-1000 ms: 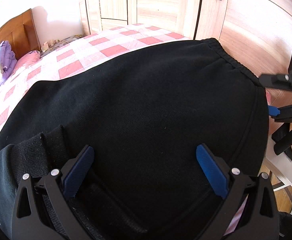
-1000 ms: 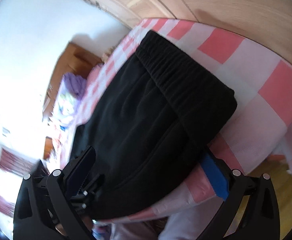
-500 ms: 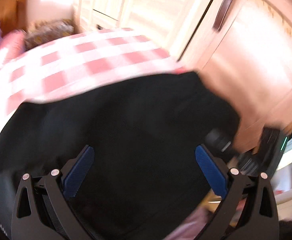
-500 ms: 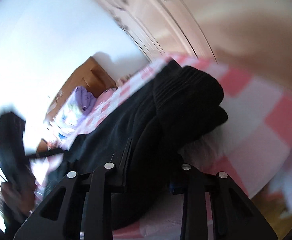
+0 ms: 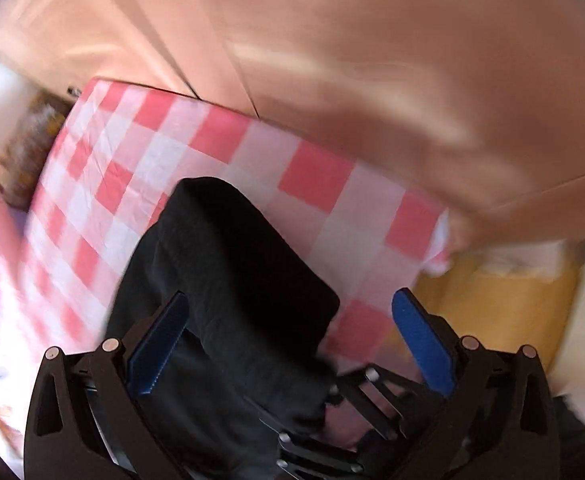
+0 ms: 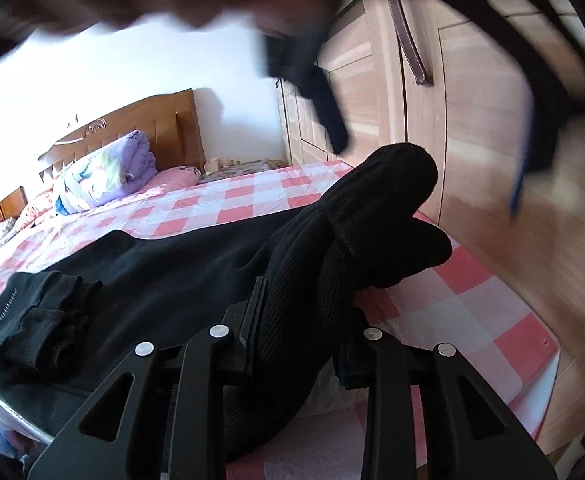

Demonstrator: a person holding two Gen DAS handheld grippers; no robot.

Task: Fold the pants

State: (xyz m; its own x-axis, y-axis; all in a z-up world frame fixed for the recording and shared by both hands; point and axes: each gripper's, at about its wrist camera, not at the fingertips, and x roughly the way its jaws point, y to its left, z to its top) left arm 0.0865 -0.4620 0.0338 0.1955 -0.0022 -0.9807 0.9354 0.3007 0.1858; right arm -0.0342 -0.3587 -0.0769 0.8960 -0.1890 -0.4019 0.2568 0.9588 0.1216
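Black pants (image 6: 164, 272) lie across a pink-and-white checked bed (image 6: 220, 200). My right gripper (image 6: 304, 304) is shut on the ribbed waistband end (image 6: 376, 208), which is bunched up and lifted off the sheet. Seen from the left wrist, the pants (image 5: 220, 248) run up between the blue pads of my left gripper (image 5: 291, 294), which is open, well above the cloth and pointing almost straight down. The right gripper (image 5: 344, 392) shows below it at the bed edge. The left gripper's blurred fingers (image 6: 330, 112) hang over the waistband in the right wrist view.
A wooden wardrobe (image 6: 472, 160) stands close along the bed's far side. Headboard (image 6: 140, 120) and a purple quilt (image 6: 104, 172) are at the far left. The pants' cuffs (image 6: 44, 312) lie bunched at the near left edge. Yellow floor (image 5: 492, 300) lies past the bed corner.
My right gripper has closed on the waistband, rolled and raised it. The left gripper, still open, has lifted off the pants, swung toward the bed corner and tipped downward.
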